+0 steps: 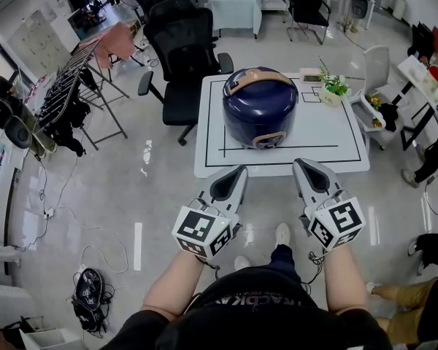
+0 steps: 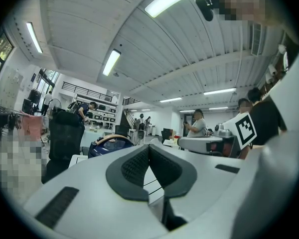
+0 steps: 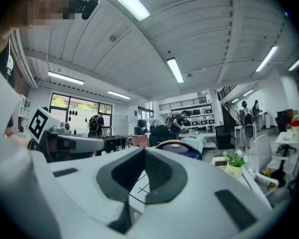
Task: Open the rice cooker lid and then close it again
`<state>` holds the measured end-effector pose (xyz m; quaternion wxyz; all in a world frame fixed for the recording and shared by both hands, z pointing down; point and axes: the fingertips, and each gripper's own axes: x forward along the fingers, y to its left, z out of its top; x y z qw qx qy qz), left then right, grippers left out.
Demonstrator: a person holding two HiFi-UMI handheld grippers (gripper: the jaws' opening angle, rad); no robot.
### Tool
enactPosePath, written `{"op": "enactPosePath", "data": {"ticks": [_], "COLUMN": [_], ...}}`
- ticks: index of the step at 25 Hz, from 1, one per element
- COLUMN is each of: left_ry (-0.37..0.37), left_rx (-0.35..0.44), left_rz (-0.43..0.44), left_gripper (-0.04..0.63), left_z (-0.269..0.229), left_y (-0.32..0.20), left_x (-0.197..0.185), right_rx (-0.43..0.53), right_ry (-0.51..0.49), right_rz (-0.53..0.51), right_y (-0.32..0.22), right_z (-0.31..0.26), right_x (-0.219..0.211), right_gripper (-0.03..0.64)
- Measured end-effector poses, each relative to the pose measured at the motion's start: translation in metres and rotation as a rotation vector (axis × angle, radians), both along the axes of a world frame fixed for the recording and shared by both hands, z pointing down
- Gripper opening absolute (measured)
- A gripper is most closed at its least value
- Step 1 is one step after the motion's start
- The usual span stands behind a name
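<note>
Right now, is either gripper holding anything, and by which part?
Nothing is held. The left gripper and right gripper both have jaws shut and empty; the rice cooker sits on the table, touched by neither.

Your left tongs (image 2: 148, 148) hid most of the rice cooker (image 2: 107, 145) (only its dome and handle showed); your right tongs (image 3: 144, 151) likewise.

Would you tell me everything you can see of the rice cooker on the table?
The rice cooker is a rounded, glossy dark blue pot with a tan handle lying across its closed lid and a tan-rimmed panel low on the side facing the person. It stands upright near the middle of the white table, inside black marked lines. Only the table touches it; the left claw and right claw are short of it.
</note>
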<state>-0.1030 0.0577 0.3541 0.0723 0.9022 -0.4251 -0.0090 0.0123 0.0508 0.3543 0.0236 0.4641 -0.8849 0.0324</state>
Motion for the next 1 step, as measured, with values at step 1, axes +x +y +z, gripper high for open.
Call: {"op": "enactPosePath", "data": {"ticks": [1], "left_ry": [0.000], "left_rx": [0.000], "left_rz": [0.000], "left_gripper": [0.003], "left_z": [-0.0007], "left_y": [-0.0010], "left_x": [0.0005], "right_rx": [0.000], "right_ry": [0.002], "right_rz": [-0.001], "right_y": [-0.0009], "right_z": [-0.0002], "right_x": [0.0004], "right_gripper": [0.002]}}
